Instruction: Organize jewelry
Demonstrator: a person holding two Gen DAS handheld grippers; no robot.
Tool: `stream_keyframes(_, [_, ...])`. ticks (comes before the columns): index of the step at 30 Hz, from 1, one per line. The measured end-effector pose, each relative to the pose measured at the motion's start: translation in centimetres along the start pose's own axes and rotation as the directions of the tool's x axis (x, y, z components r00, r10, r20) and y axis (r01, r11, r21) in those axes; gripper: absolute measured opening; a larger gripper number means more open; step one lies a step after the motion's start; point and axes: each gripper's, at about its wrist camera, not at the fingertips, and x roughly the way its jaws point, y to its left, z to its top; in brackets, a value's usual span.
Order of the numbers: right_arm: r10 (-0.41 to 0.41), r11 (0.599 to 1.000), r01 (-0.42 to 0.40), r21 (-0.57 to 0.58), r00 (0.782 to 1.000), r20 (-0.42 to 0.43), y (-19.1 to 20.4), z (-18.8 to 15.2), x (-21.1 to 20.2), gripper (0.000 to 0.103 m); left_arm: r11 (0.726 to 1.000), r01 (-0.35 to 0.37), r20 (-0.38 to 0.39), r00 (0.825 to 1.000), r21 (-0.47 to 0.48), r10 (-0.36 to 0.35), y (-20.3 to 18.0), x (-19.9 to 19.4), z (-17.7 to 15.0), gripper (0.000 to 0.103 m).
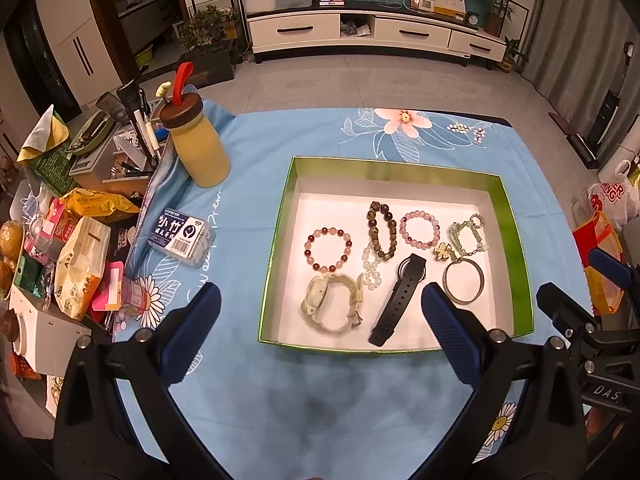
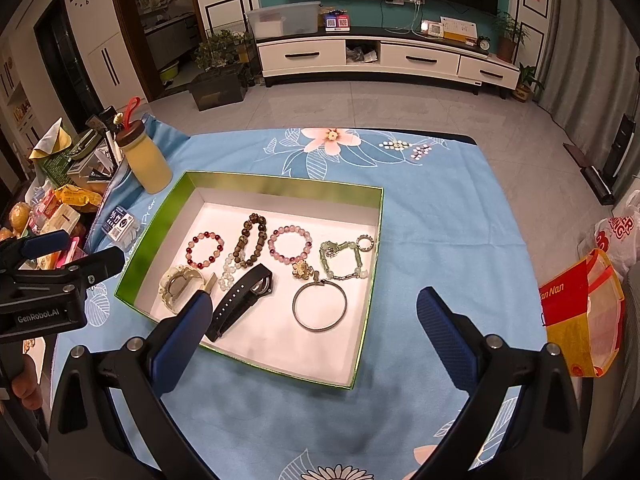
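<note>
Jewelry (image 1: 394, 258) lies crowded in the box (image 1: 516, 248) just ahead of both wide-open, empty grippers, left gripper (image 1: 320, 312) and right gripper (image 2: 316, 312), so a pinch could snag neighbouring, touching bracelets.

A blue cloth (image 1: 256, 208) printed with pink and white flowers lies under a green box (image 1: 516, 240) with a white floor, holding a black watch (image 1: 400, 292), red-and-pink bead bracelet (image 1: 329, 250) and pale green watch (image 1: 332, 306).

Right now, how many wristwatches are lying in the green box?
2. The pale green watch lies at the tray's near-left corner; the black watch lies just right of it, strap stretched toward the near edge. None seems hidden inside the green box.
</note>
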Motion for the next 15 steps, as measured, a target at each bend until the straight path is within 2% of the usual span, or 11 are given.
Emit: stream_keyframes(15, [0.003, 1.0, -0.003, 0.002, 1.0, 0.003, 0.01, 0.03, -0.28, 0.102, 1.0, -0.012, -0.005, 1.0, -0.004, 0.012, 0.05, -0.05, 0.11, 0.101])
